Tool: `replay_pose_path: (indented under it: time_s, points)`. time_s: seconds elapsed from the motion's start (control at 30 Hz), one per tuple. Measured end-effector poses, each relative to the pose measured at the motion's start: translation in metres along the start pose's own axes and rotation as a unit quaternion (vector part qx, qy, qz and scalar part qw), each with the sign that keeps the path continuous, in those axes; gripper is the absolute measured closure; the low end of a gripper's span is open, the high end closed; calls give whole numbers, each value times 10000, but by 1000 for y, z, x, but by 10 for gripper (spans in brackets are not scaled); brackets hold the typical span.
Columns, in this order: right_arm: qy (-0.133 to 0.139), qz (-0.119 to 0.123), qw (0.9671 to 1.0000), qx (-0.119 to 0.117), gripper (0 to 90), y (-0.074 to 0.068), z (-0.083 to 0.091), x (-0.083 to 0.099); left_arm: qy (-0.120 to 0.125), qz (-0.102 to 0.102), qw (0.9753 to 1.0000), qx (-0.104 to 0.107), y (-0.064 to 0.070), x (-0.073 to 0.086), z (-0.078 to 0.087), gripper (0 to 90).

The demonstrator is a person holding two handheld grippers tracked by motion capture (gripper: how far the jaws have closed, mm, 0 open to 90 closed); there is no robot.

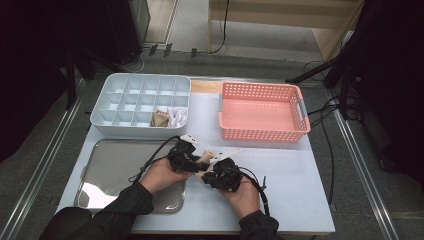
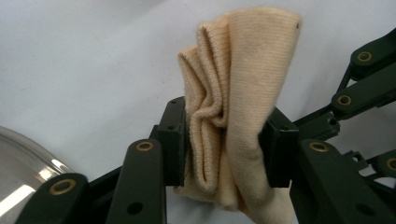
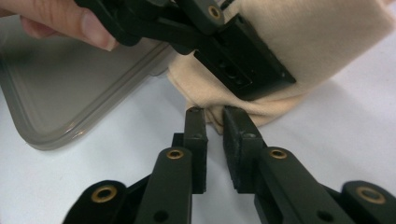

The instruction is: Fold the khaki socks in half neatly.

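A folded beige cloth [image 2: 233,107], knitted and soft-looking, sits pinched between the jaws of the left tool [image 2: 226,140], bunched into several upright folds with its top standing above the pads and its tail hanging below. From above, the cloth [image 1: 206,159] is low over the white desk [image 1: 290,200], near the front and just right of the metal tray [image 1: 107,170].

The right tool [image 3: 214,122] is close in beside it. Its jaws stand narrow, a slim gap between them, their tips right at the cloth's lower edge [image 3: 243,112]; I cannot tell whether they have caught any of the fabric. In the high view the two tools, left [image 1: 187,157] and right [image 1: 220,172], are almost touching.

The tray is shallow and shiny, with nothing lying on the part I can see. Behind it stands a white divided box [image 1: 107,97] of many small compartments; two in its front row hold things, a brownish folded cloth [image 1: 160,119] and just to its right a white one [image 1: 178,117]. The other cells look bare. To the right, a pink perforated basket [image 1: 300,107] stands on the desk with nothing in it.
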State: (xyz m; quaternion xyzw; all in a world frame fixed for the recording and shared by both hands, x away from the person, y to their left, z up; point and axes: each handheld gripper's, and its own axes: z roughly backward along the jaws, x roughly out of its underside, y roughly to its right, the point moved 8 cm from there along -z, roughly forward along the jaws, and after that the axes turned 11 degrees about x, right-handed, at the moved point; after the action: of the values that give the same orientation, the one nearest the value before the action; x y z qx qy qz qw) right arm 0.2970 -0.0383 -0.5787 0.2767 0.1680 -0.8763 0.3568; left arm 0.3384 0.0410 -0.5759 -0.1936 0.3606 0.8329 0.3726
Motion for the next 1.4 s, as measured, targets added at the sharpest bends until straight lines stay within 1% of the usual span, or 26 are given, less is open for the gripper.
replay_pose_path:
  time_s: [0.1, 0.2, 0.27, 0.3, 0.4, 0.5, 0.53, 0.57, 0.6, 0.63, 0.7, 0.8, 0.93, 1.13, 1.3, 1.33, 1.37, 1.4]
  points:
    - [20, -4, 10000, -50, 768, -1, 0, 0, -14, -8, 10000, 11, 1, 0, -1, 667]
    - [19, -77, 9998, -161, 735, -1, 1, 0, -65, -77, 9999, -33, 2, -1, 0, 691]
    - [-8, -94, 9997, -205, 723, -1, 2, 1, -68, -43, 10000, -5, 2, -2, 1, 700]
    - [-20, -105, 9997, -224, 720, 0, 3, 1, -48, 18, 10000, 24, 1, -2, 1, 703]
    - [-3, -47, 9999, -141, 683, 4, 6, 3, 17, 51, 10000, 47, 0, -4, 3, 706]
    - [92, -11, 9999, -76, 629, 11, 12, 4, 75, 16, 10000, 42, 1, -7, 7, 708]
    - [112, -30, 9999, -68, 612, 13, 14, 4, 154, 23, 9999, 69, 2, -9, 9, 708]
    - [142, -50, 9999, -53, 595, 16, 16, 5, 164, 5, 9998, 61, 2, -9, 11, 708]
    - [175, -39, 9998, -63, 581, 17, 16, 5, 200, -11, 9998, 51, 2, -11, 14, 709]
    - [212, -9, 9998, -38, 567, 20, 17, 5, 250, 16, 9997, 50, 2, -12, 16, 709]
    - [218, -46, 9997, -38, 543, 22, 18, 5, 312, 21, 9995, 43, 1, -14, 21, 709]
    - [227, -19, 9997, -20, 519, 24, 17, 3, 401, 50, 9992, 45, 1, -16, 29, 708]
    - [226, 57, 9997, -26, 501, 26, 15, 0, 447, 58, 9990, -20, -1, -15, 39, 708]
    - [274, 64, 9996, -50, 493, 29, 13, -6, 574, 137, 9982, -125, -6, -14, 55, 707]
    - [314, -29, 9995, -55, 486, 35, 14, -11, 692, 215, 9972, -192, -10, -12, 70, 707]
    - [296, -60, 9995, -59, 485, 36, 15, -11, 716, 255, 9970, -170, -10, -12, 73, 707]
    - [292, -72, 9995, -46, 485, 38, 14, -12, 745, 255, 9968, -150, -9, -12, 75, 707]
    - [301, -68, 9995, -46, 485, 38, 14, -12, 779, 246, 9965, -172, -9, -12, 78, 707]
